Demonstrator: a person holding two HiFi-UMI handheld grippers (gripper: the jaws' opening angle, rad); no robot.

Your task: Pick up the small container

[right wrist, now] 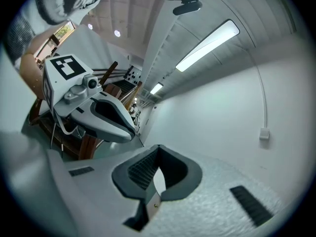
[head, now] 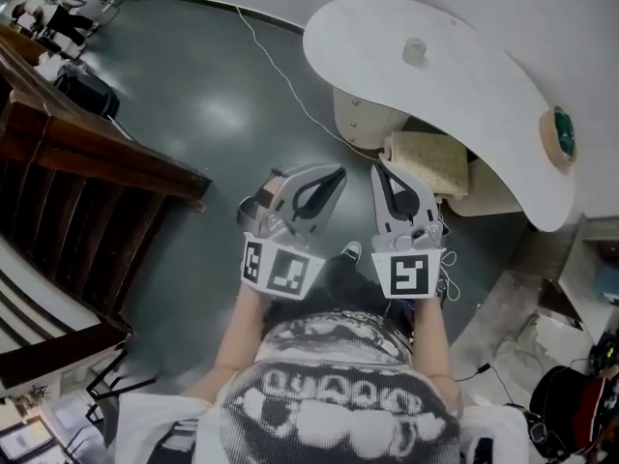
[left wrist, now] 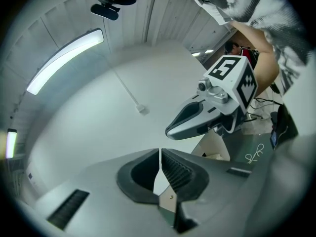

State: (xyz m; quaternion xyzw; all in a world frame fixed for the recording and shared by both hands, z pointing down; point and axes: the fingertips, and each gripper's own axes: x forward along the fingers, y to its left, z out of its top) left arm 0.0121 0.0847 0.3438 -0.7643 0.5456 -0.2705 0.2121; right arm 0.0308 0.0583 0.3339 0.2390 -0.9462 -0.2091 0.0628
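A small pale container point(head: 414, 51) stands on the white curved table point(head: 464, 85), well ahead of both grippers. My left gripper point(head: 334, 174) and right gripper point(head: 379, 170) are held side by side close to the person's body, above the dark floor and short of the table. Both are shut with nothing between the jaws. The left gripper view shows its own closed jaws point(left wrist: 160, 152) against a pale wall, with the right gripper point(left wrist: 197, 117) beside them. In the right gripper view the closed jaws point(right wrist: 158, 148) point at a wall and ceiling, and the left gripper point(right wrist: 111, 117) shows at the left.
A dark wooden stair railing point(head: 87, 153) runs along the left. A white cable point(head: 280, 75) crosses the floor toward the table base. A beige box point(head: 430, 158) sits under the table, and a round green thing point(head: 559, 133) lies at its right end. Clutter fills the lower right.
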